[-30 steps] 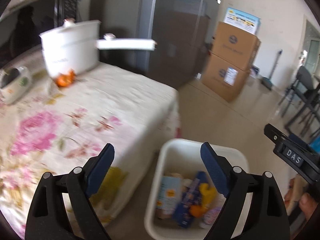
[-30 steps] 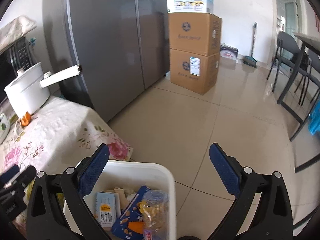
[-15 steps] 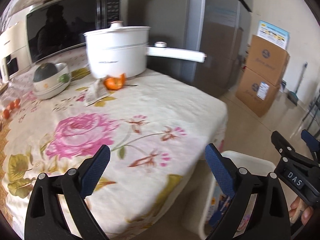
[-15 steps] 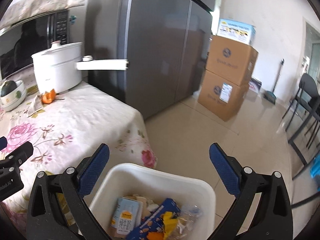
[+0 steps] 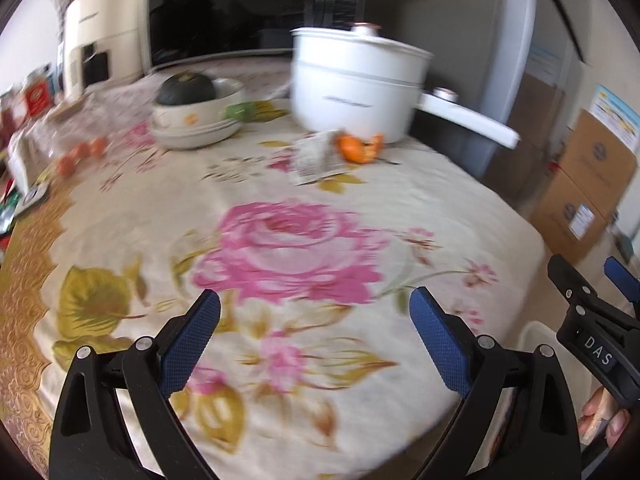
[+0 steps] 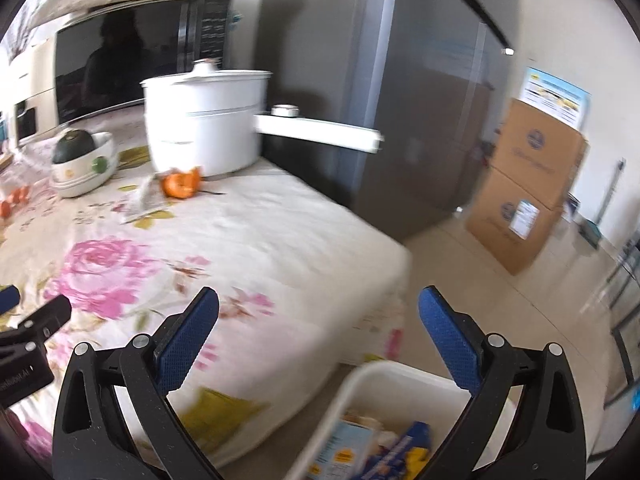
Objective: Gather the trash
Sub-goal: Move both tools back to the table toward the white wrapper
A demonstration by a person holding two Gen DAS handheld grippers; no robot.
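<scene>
An orange peel [image 5: 357, 147] and a crumpled wrapper [image 5: 316, 157] lie on the floral tablecloth [image 5: 280, 248] in front of a white pot [image 5: 352, 84]. They also show in the right wrist view, the peel [image 6: 181, 184] beside the wrapper [image 6: 142, 199]. A white bin [image 6: 384, 384] with several pieces of trash stands on the floor at the table's near corner. My left gripper [image 5: 314, 336] is open and empty above the table. My right gripper [image 6: 318, 332] is open and empty above the table corner and bin.
A bowl with a dark squash [image 5: 192, 100] stands left of the pot. Small orange fruits [image 5: 80, 152] and packets lie at the far left. A microwave [image 5: 240, 8] stands behind. A grey fridge [image 6: 420, 100] and stacked cardboard boxes [image 6: 528, 184] are to the right.
Both grippers have swung left from over the bin toward the table. The pot, peel and wrapper now sit nearer the middle of both views. Both grippers stay open.
</scene>
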